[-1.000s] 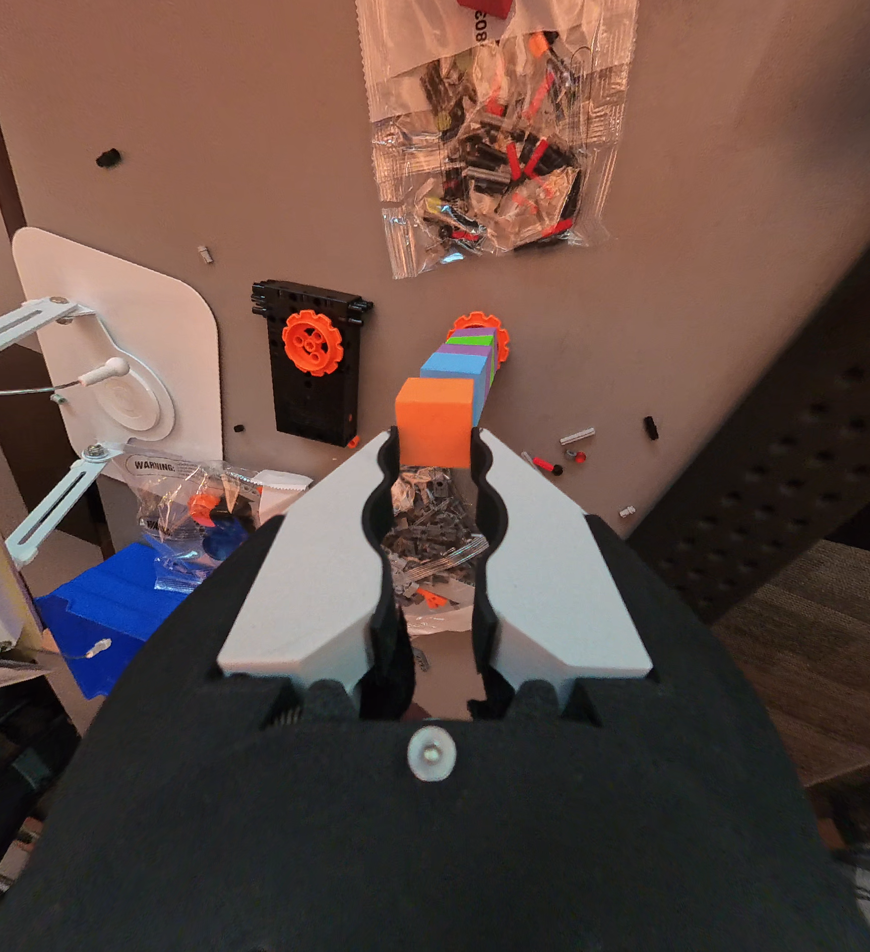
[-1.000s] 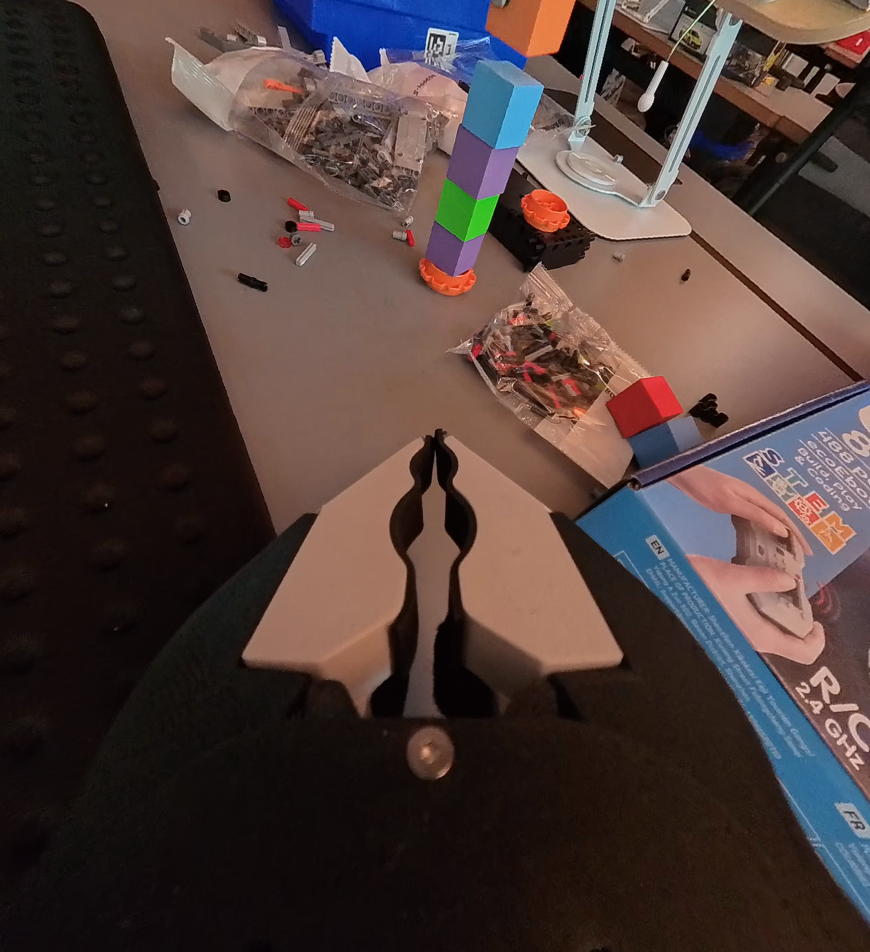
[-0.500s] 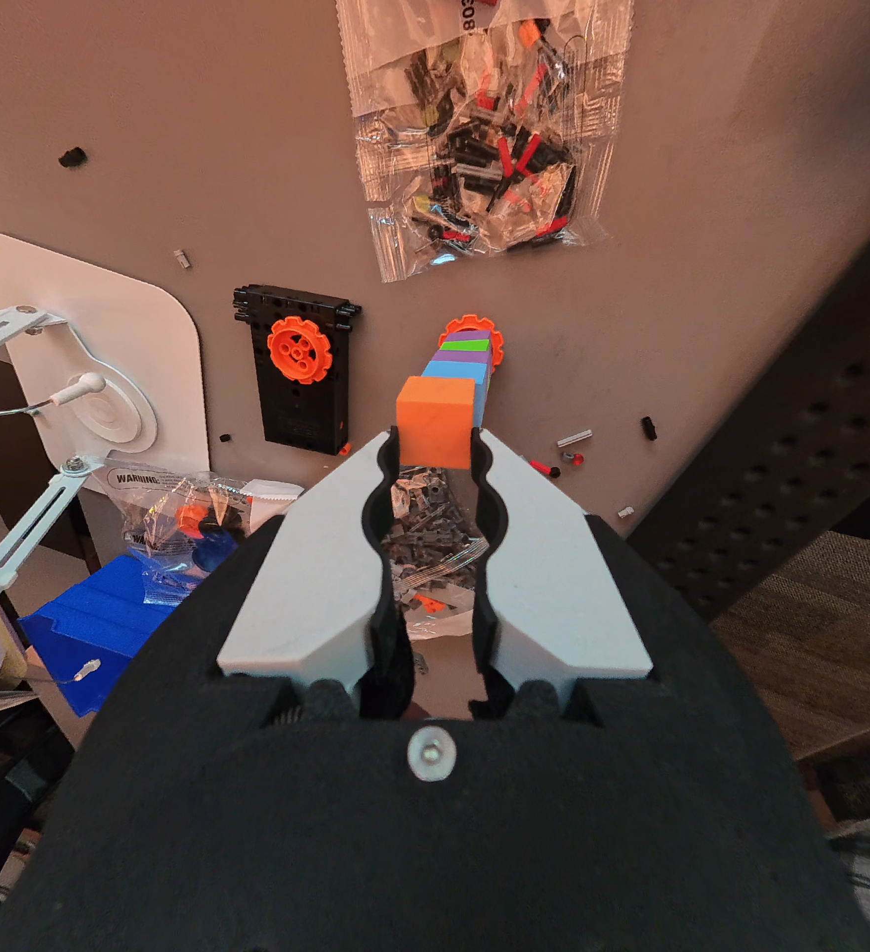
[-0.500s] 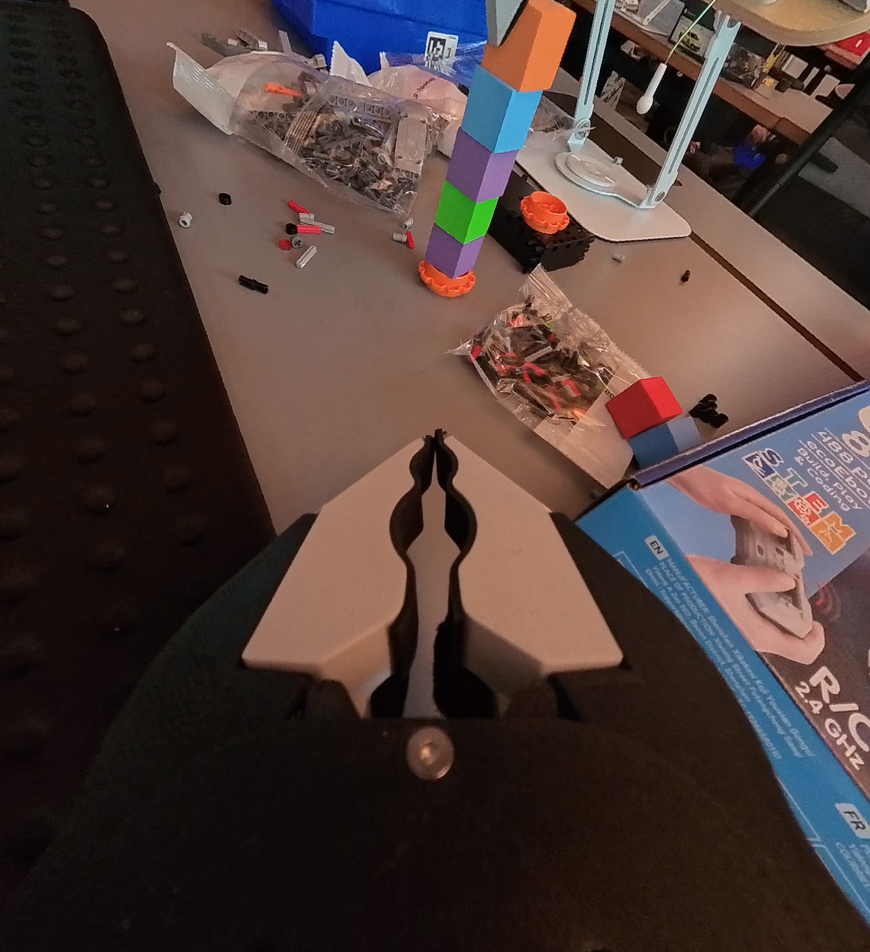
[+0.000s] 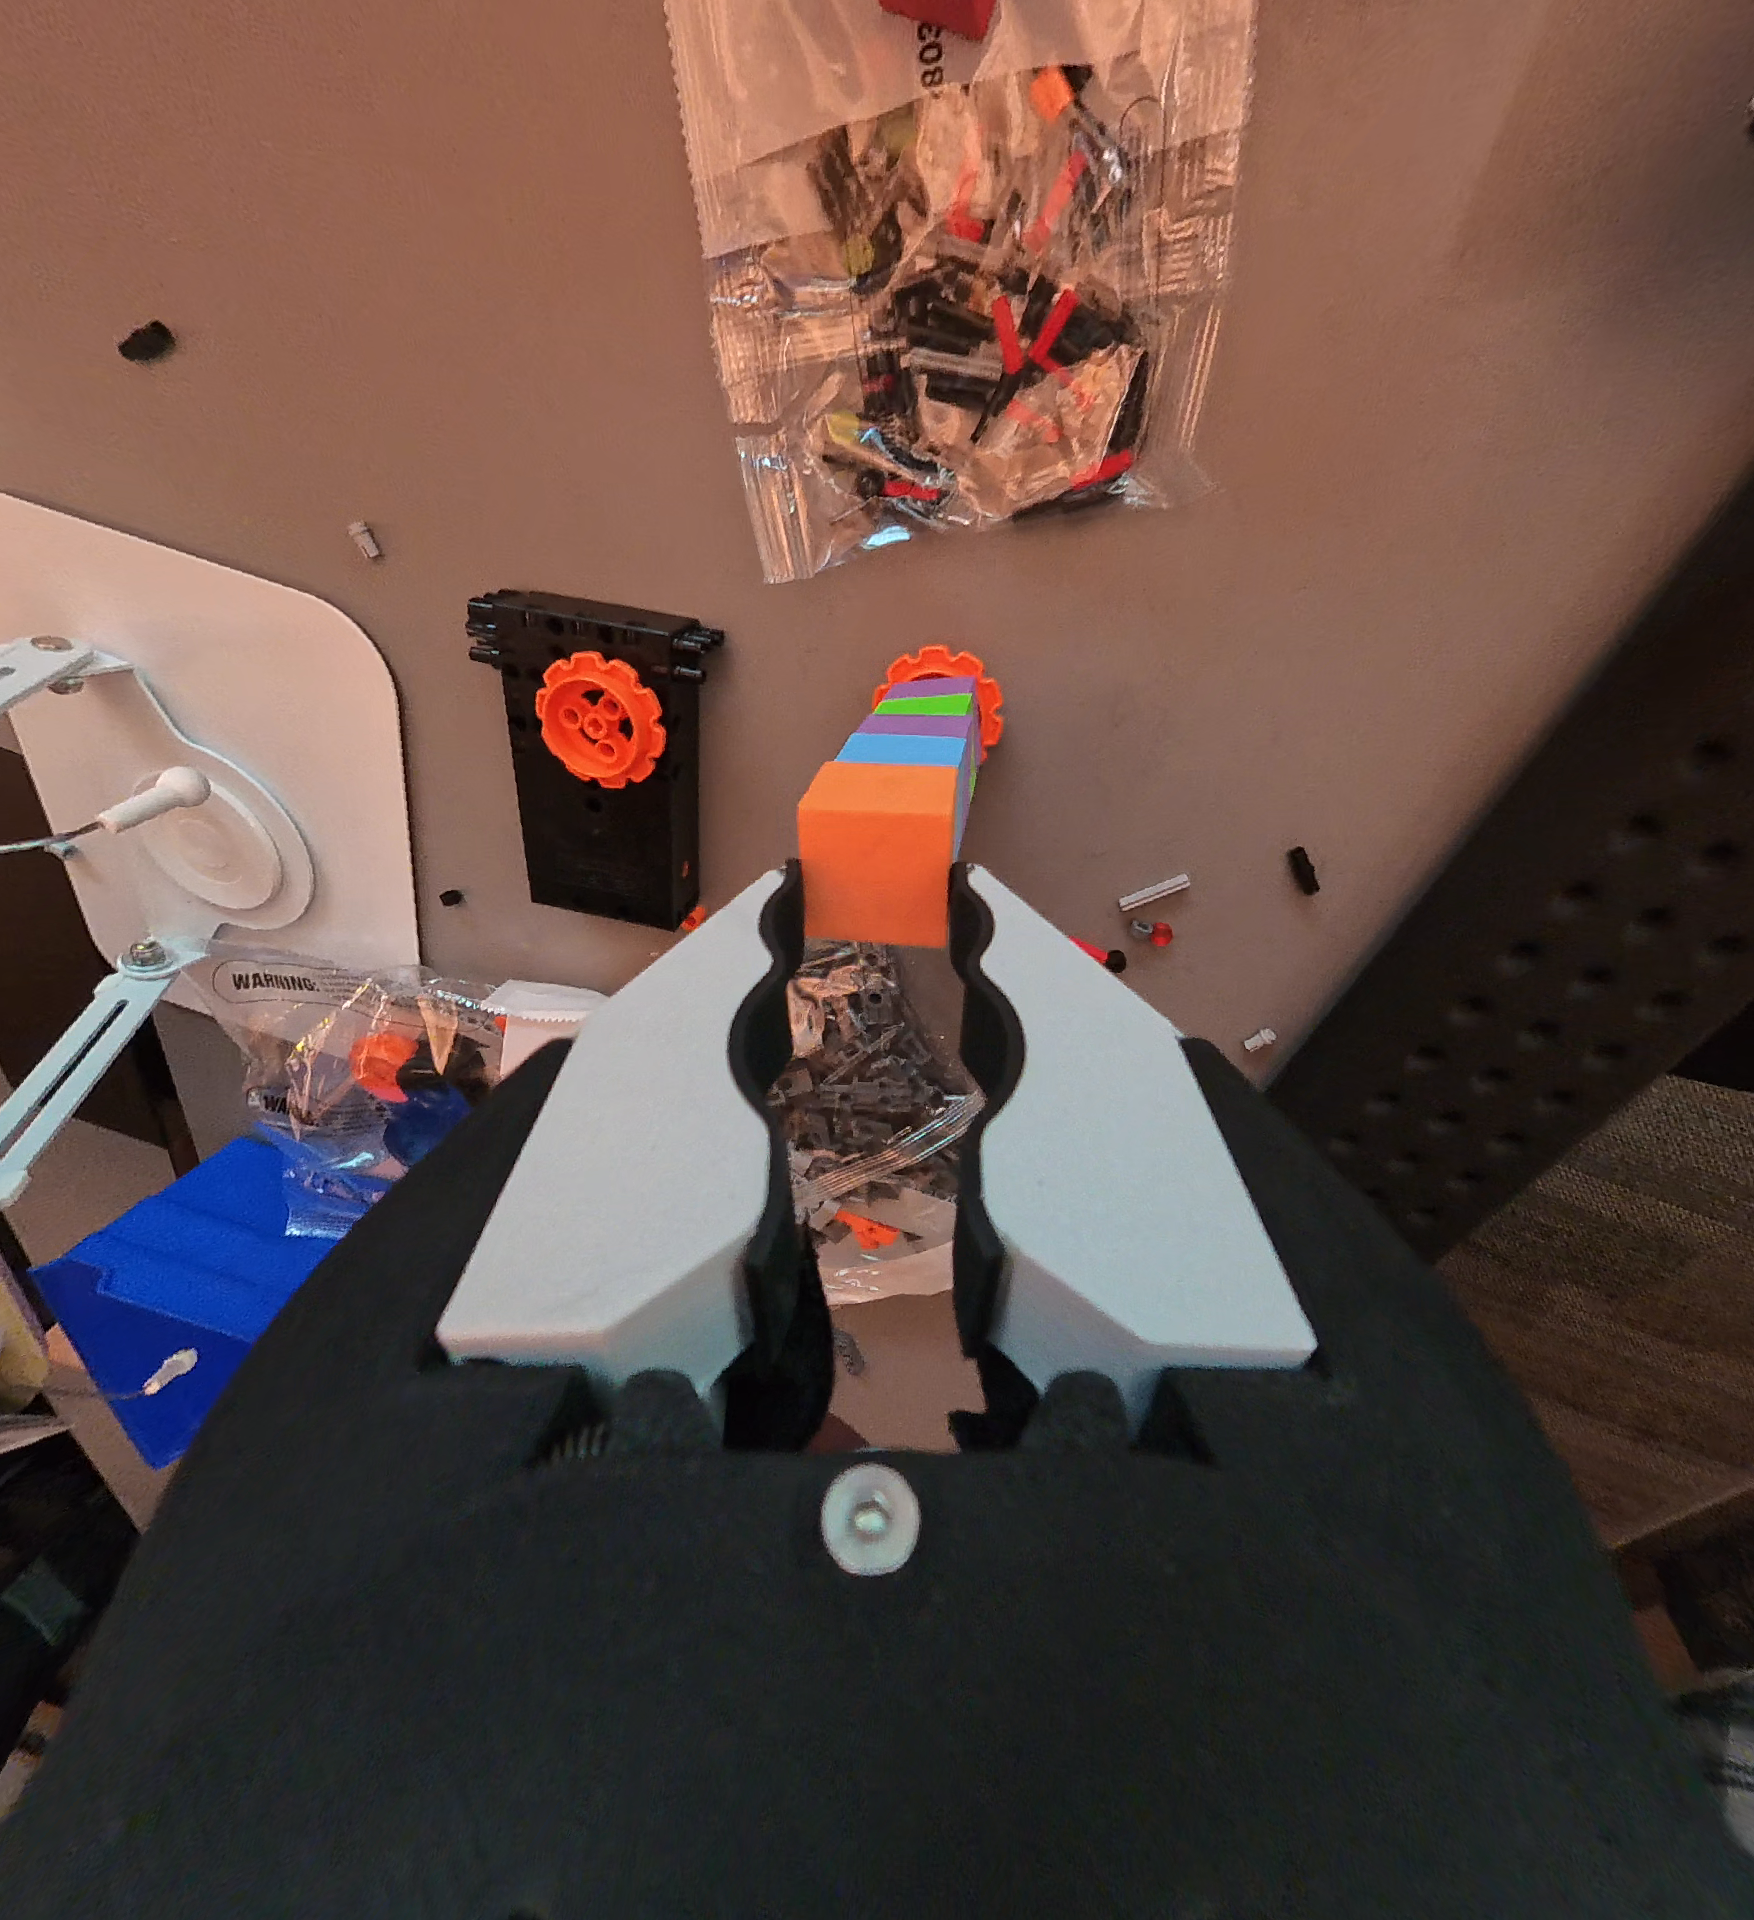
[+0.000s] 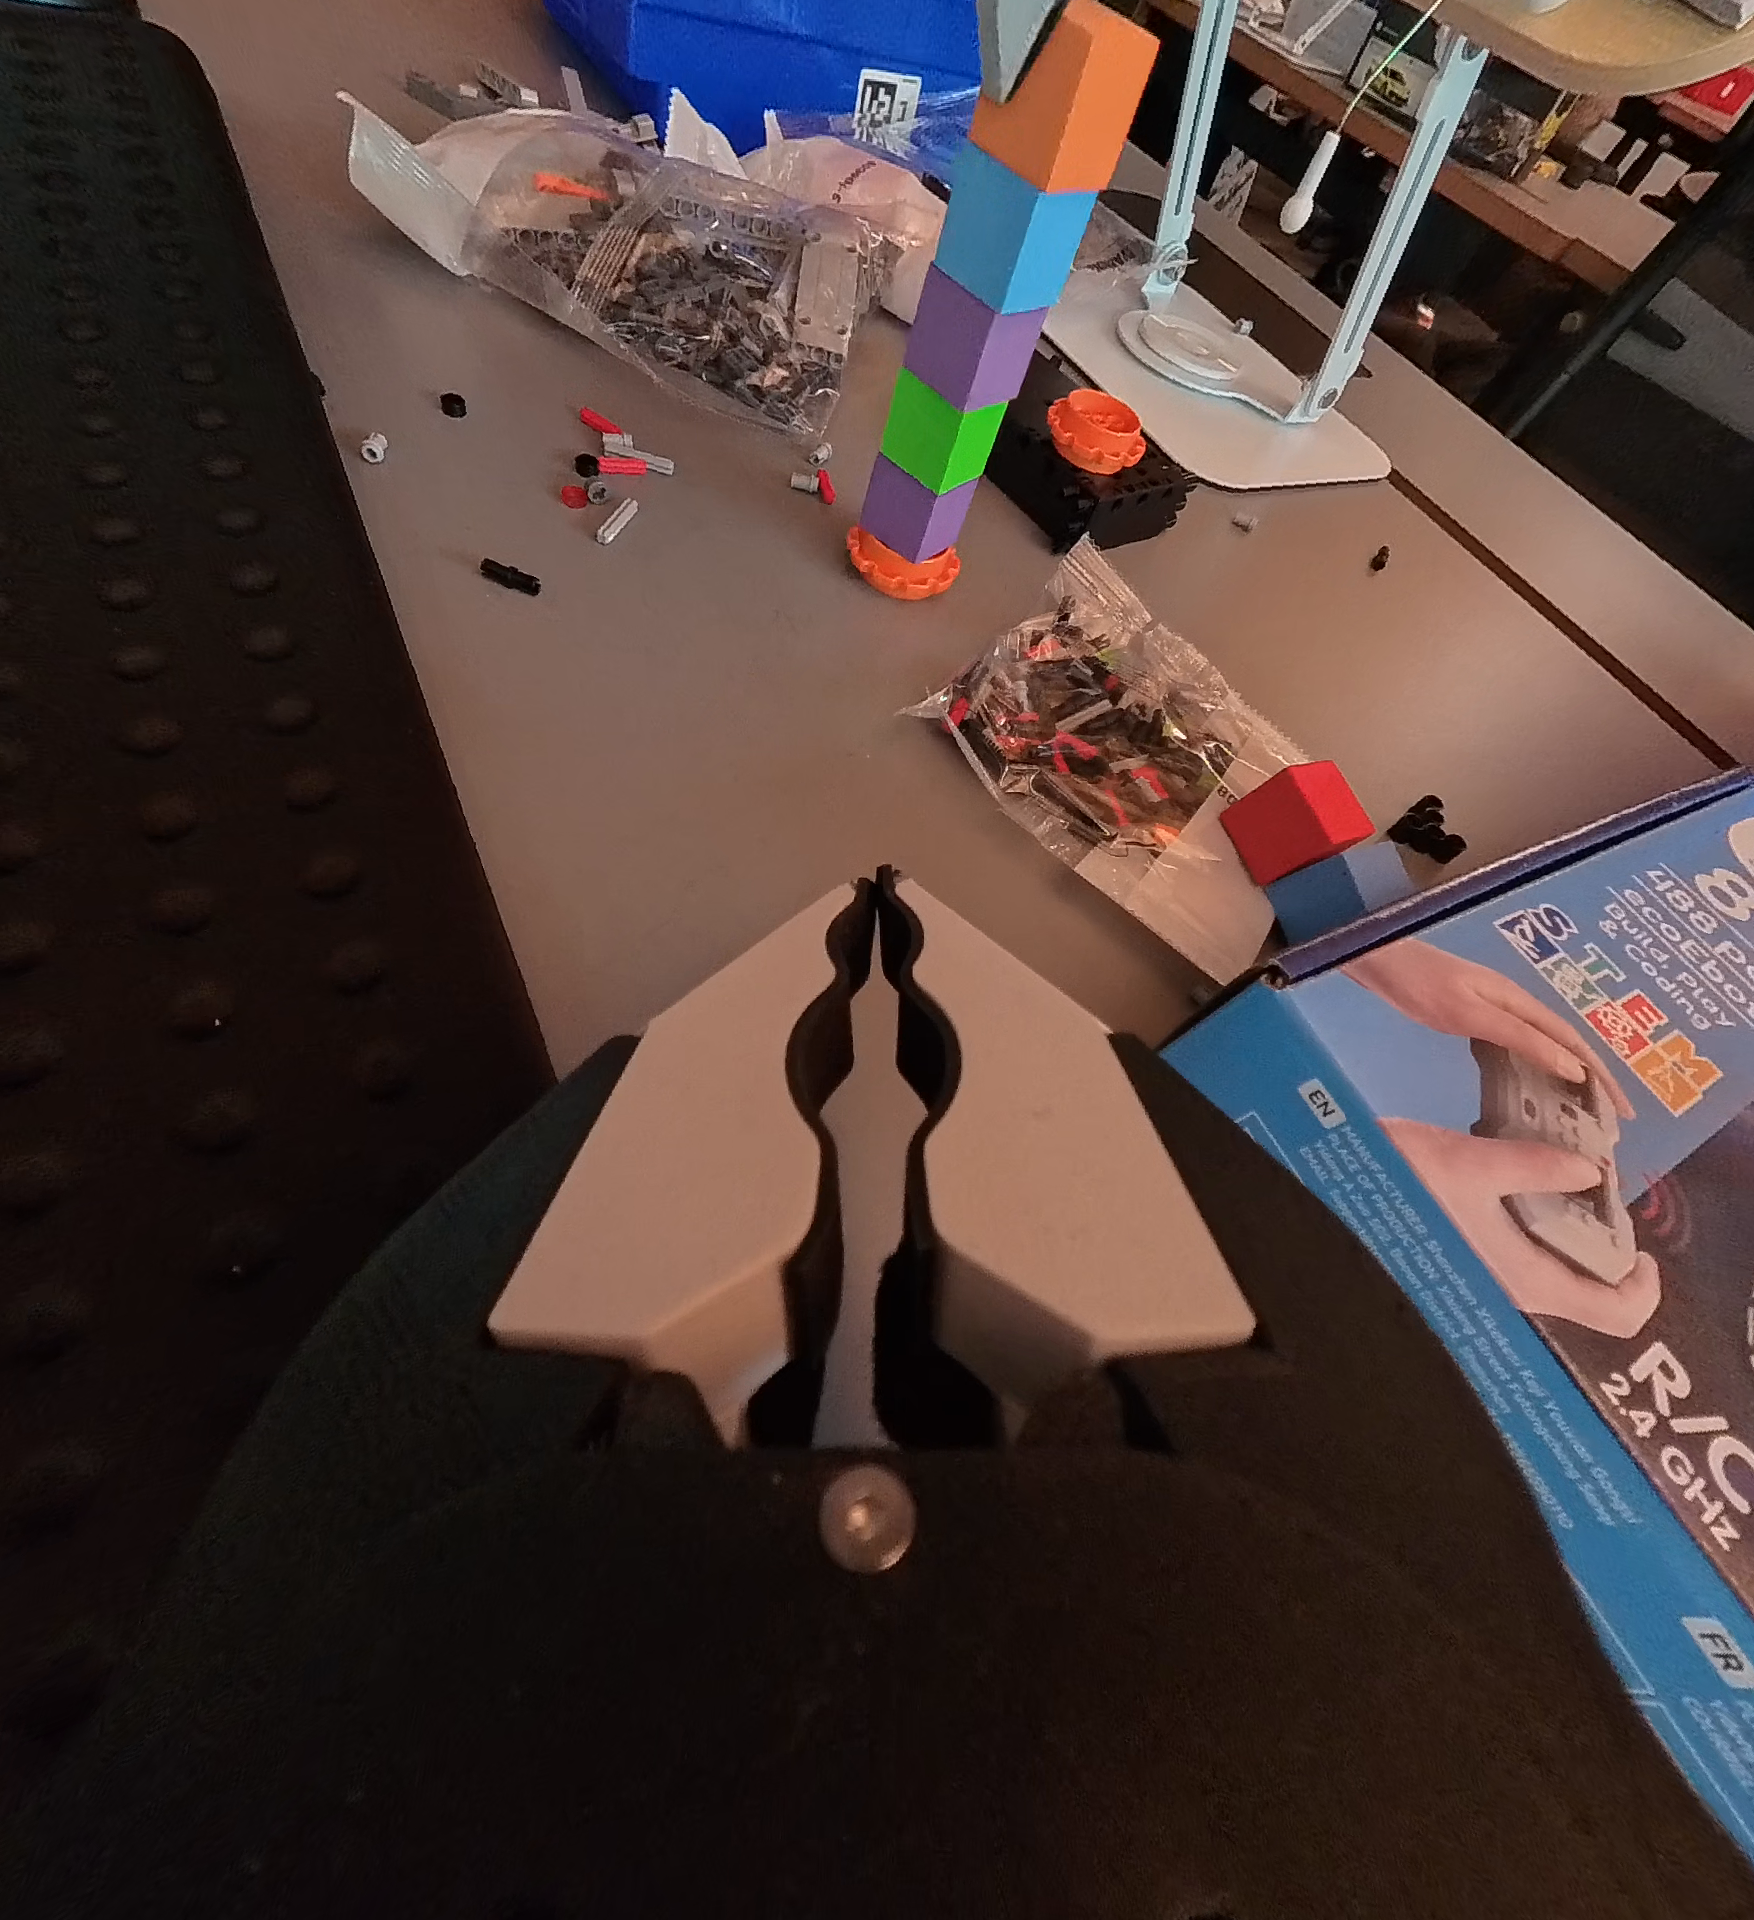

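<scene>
On the cluttered grey table (image 6: 707, 727), my left gripper (image 5: 875, 883) has brought its clamped orange cube (image 5: 878, 862) down onto the block tower (image 6: 966, 353) ahead; my right gripper (image 6: 878, 883) rests clenched, empty.

Hobby workshop: grey worktable (image 6: 665, 727) strewn with bagged building-kit parts (image 6: 686, 270), boxed kit (image 6: 1579, 1195).

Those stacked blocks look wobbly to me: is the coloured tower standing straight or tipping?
Leaning slightly. In the right wrist view the tower slants rightward from its orange gear base up to the orange block.
</scene>
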`<state>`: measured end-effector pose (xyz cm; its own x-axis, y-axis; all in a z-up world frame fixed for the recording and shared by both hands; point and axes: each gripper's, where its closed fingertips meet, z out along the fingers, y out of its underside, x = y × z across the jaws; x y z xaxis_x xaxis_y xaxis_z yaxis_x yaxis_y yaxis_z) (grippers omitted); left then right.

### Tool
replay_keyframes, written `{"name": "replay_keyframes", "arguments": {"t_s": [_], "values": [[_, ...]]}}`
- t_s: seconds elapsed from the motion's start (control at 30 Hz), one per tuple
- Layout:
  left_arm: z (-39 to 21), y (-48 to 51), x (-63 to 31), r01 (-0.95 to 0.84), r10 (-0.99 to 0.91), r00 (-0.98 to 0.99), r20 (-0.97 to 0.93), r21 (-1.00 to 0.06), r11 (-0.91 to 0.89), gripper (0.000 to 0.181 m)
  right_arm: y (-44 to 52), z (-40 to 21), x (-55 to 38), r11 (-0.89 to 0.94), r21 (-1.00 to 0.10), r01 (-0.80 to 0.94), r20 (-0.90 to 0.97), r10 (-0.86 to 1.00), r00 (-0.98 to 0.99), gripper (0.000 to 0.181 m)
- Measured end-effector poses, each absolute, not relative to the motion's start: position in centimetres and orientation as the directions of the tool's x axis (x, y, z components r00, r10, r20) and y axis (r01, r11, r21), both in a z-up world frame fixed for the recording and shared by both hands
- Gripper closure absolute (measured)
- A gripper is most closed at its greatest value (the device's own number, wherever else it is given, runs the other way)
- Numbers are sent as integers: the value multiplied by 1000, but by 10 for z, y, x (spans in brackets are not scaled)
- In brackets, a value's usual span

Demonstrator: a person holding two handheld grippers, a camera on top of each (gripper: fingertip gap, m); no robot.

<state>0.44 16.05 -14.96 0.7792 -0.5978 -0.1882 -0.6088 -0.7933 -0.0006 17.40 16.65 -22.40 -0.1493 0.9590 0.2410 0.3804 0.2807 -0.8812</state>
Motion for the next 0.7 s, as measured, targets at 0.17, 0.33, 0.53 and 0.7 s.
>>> {"name": "replay_keyframes", "arguments": {"t_s": [0.17, 0.33, 0.53, 0.7], "values": [[-144, 161, 0, -599, -582, 780, -230, -7, -801, 135, 167, -223, 174, 280, -882, 379, 241, 959, -148, 181], [-115, 189, 27, -644, -571, 743, -348, -141, -752, 133, 167, -223, 174, 281, -882, 379, 242, 959, -148, 181], [-154, 241, 94, -714, -624, 688, -371, -188, -675, 141, 167, -224, 174, 280, -880, 382, 242, 959, -146, 181], [-220, 278, 106, -682, -600, 716, -357, -178, -709, 141, 168, -223, 174, 276, -883, 380, 238, 961, -144, 181]]}}
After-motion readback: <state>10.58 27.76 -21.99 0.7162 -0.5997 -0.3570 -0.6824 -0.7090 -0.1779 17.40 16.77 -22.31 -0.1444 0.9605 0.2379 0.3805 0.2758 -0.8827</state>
